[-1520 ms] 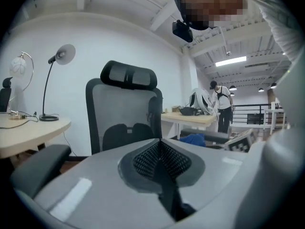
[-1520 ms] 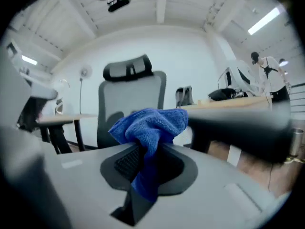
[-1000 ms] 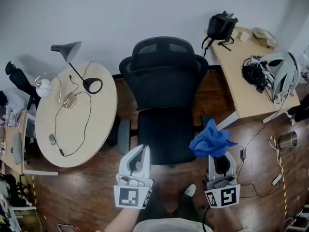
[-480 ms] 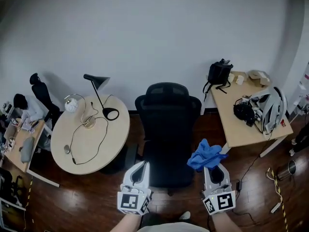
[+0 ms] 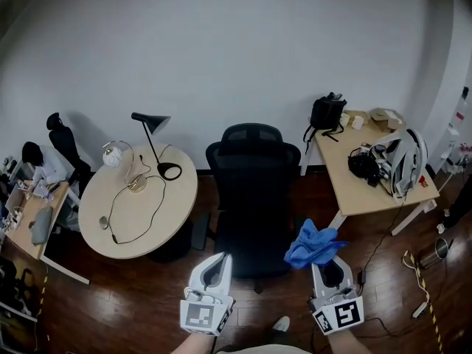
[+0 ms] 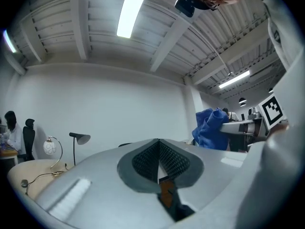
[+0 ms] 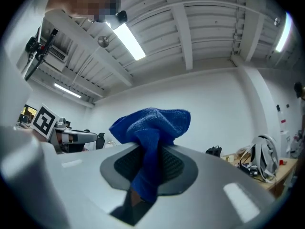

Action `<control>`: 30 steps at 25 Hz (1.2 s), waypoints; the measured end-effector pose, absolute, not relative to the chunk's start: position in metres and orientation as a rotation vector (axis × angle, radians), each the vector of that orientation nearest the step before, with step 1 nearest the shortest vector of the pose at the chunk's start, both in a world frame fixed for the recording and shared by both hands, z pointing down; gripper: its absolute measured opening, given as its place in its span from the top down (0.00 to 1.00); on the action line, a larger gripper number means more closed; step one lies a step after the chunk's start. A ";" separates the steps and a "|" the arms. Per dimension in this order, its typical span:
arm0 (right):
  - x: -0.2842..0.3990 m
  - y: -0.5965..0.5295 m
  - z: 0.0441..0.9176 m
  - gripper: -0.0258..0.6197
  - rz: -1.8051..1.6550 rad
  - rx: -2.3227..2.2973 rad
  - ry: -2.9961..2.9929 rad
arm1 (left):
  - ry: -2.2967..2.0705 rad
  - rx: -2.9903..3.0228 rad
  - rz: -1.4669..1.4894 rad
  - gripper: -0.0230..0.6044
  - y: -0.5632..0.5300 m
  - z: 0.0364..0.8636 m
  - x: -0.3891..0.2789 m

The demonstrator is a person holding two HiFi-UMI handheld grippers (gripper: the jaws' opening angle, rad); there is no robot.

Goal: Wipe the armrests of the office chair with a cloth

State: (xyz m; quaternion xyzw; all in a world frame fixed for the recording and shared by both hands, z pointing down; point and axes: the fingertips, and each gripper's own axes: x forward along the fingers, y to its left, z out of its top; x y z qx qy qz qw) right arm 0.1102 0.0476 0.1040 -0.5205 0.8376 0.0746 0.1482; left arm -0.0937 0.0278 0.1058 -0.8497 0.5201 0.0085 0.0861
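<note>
Cloth of crumpled blue microfibre (image 5: 313, 245) is clamped in the right gripper (image 5: 321, 263), held up near the black mesh office chair (image 5: 251, 198). The left gripper (image 5: 220, 259) has its jaws together on nothing.

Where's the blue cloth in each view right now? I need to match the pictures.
Head view: cloth lower right of centre, at the right gripper's tip.
Left gripper view: cloth at the right, mid-height.
Right gripper view: cloth in the centre, clamped in the right gripper.
Shared landmark: the white wall behind.
</note>
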 end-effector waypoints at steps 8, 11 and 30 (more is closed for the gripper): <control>0.064 0.171 0.075 0.84 0.175 -1.520 2.384 | 1.449 -2.566 0.053 0.87 0.128 0.065 -0.130; 0.056 0.202 0.070 0.84 0.155 -1.535 2.370 | 1.477 -2.629 -0.040 0.87 0.161 0.067 -0.141; 0.092 0.244 0.072 0.84 0.090 -1.535 2.363 | 1.499 -2.670 -0.069 0.87 0.213 0.066 -0.103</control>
